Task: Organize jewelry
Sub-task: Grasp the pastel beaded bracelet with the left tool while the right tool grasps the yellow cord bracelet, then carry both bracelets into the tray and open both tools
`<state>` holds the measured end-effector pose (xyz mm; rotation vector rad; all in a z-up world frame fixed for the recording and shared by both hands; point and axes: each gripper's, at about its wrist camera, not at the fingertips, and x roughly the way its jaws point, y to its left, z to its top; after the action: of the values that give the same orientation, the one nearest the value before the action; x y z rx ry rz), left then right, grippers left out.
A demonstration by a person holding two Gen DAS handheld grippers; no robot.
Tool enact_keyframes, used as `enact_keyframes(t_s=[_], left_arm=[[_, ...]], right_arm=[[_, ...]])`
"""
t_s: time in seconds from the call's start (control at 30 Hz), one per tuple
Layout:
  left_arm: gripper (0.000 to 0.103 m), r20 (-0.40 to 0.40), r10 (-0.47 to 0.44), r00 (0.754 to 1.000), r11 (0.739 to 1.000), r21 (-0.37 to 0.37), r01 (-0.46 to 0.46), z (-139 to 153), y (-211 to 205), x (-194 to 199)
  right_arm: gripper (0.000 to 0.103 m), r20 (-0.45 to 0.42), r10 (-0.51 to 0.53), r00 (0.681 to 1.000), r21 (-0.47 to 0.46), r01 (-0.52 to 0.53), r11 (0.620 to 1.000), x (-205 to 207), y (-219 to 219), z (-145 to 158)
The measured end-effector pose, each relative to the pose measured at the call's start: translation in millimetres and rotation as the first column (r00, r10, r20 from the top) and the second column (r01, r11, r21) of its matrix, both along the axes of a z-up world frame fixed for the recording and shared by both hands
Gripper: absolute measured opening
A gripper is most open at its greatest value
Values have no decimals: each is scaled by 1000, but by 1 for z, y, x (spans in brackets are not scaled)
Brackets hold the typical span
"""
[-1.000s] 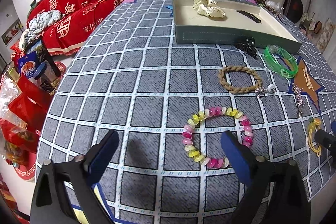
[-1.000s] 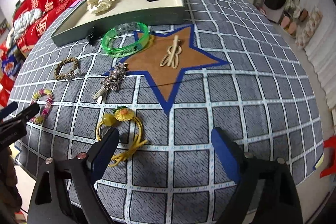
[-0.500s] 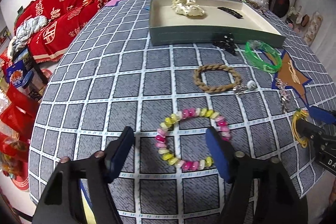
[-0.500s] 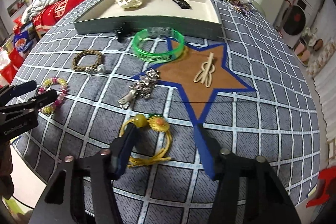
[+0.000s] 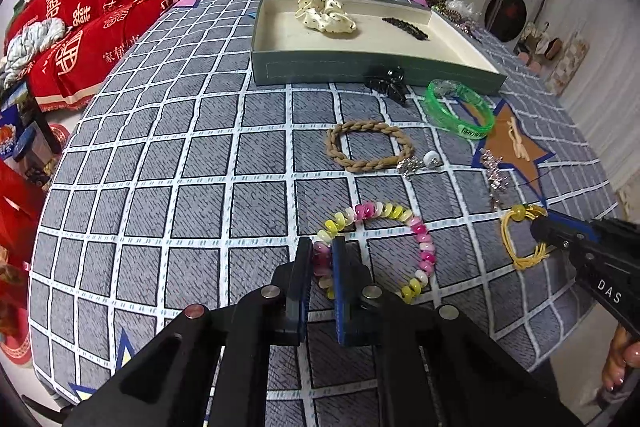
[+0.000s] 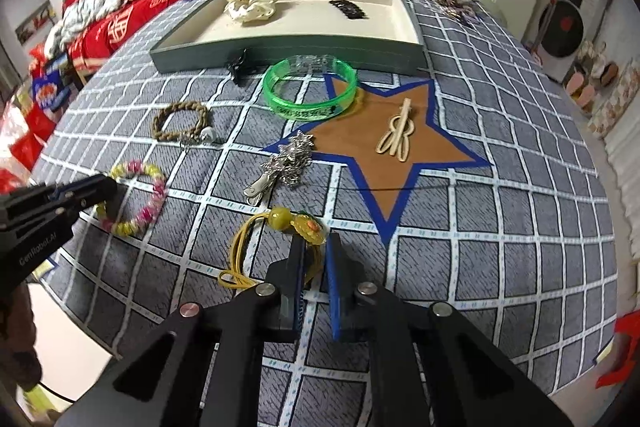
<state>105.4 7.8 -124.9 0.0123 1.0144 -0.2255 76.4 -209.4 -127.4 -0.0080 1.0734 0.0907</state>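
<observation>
Your left gripper [image 5: 321, 259] pinches the bead bracelet [image 5: 416, 239], your right gripper [image 6: 314, 259] the yellow cord [image 6: 240, 251]; the tray [image 5: 360, 69] lies far ahead of both.

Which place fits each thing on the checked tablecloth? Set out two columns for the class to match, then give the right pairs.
Things
1. cream scrunchie
2. pink and yellow bead bracelet
3. yellow hair tie
4. cream hair clip

Places
A. on the brown star
B. pinched in the left tongs
C. inside the grey tray
D. pinched in the right tongs

Pairs: 1-C, 2-B, 3-D, 4-A
</observation>
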Motion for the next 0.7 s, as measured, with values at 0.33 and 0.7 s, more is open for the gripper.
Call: enact_keyframes(t_s=[0.33,0.7], left_arm=[[18,56,-4,998,999,-51,7,31,3,-10],[18,89,-11,996,998,-60,16,48,1,-15]], right_arm=[[5,34,-39,999,67,37,997,-11,-19,21],[28,-5,15,1000,71,-14,997,-2,-13,13]])
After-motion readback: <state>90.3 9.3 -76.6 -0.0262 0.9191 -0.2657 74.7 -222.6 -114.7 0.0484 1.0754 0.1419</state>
